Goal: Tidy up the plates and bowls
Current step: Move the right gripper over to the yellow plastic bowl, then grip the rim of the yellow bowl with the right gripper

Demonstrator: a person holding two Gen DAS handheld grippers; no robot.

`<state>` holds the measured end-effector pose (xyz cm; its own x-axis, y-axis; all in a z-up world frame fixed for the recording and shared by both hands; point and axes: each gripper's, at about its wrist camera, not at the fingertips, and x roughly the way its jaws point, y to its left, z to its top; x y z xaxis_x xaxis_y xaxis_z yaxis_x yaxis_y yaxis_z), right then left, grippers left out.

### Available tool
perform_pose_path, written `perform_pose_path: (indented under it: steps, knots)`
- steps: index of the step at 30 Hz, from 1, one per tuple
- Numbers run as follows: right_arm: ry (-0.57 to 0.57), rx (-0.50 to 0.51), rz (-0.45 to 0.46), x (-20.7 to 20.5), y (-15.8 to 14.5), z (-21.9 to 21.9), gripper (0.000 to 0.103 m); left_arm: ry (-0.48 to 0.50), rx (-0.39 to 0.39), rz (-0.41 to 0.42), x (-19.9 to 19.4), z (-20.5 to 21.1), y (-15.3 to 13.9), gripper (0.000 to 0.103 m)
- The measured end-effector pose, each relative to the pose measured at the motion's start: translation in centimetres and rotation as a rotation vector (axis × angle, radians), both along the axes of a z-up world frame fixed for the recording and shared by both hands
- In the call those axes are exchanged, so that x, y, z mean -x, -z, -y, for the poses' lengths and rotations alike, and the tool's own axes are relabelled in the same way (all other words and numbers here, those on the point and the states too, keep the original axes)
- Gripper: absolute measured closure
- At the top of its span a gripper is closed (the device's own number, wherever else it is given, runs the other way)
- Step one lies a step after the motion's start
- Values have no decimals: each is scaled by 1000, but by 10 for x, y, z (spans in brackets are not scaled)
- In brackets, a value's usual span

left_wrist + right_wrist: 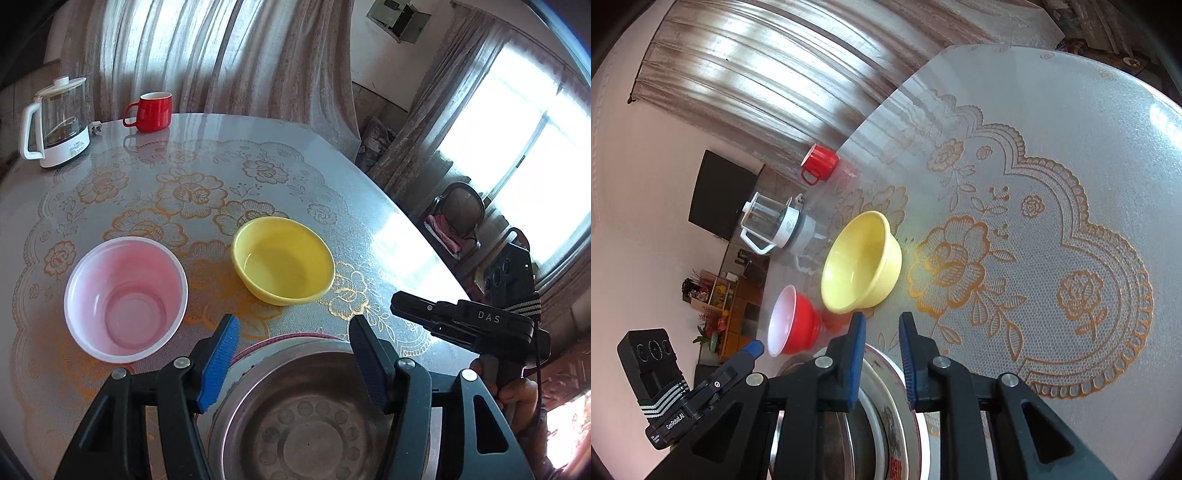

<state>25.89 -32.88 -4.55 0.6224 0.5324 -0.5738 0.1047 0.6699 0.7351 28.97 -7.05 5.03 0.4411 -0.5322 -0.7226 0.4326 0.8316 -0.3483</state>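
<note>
Two handheld grippers hovering over a round table point(155, 184) with a floral lace cloth. Left gripper point(291, 363) standing half open above a metal bowl point(306, 424) at 6 o'clock, pads touching nothing. Right gripper point(882, 363) narrowing around the rim of a patterned white plate point(905, 413) — contact unclear. Sitting beyond: yellow bowl point(282, 258) at 12 o'clock, red bowl point(125, 299) at 10 o'clock.
</note>
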Motion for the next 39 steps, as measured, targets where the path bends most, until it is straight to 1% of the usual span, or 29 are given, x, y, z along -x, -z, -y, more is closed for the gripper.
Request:
perform_pose_path:
  steps: [3,6,9,11,15,25,30,31,33,35,37,39]
  knots:
    - [7,-19,-6,-9,2,4,85,6,28,-31,-12,2,2,43]
    - [-3,-38,-12,-18,4,3,86,0,28,-41,-23,5,5,43]
    - [-18,-41,-22,-28,8,-3,87,4,48,-73,-37,7,9,47]
    - [-24,-49,-32,-36,12,-6,89,-8,59,-96,-48,7,11,47]
    - [-16,-56,-45,-51,18,-9,90,-32,81,-136,-67,6,17,51]
    - [-15,-66,-66,-68,27,-11,90,-55,64,-195,-96,14,35,51]
    - [-21,-59,-66,-74,29,-16,90,-28,68,-201,-103,20,39,51]
    - [-18,-51,-62,-74,29,-17,90,-18,62,-196,-104,22,40,51]
    - [-14,-42,-59,-75,29,-17,93,-21,44,-195,-107,25,42,51]
    - [-17,-40,-56,-75,30,-17,93,-18,38,-184,-108,27,41,51]
    - [-18,-33,-51,-75,29,-17,93,-7,40,-183,-110,29,40,51]
    - [-19,-27,-50,-77,29,-18,93,18,56,-195,-109,32,41,53]
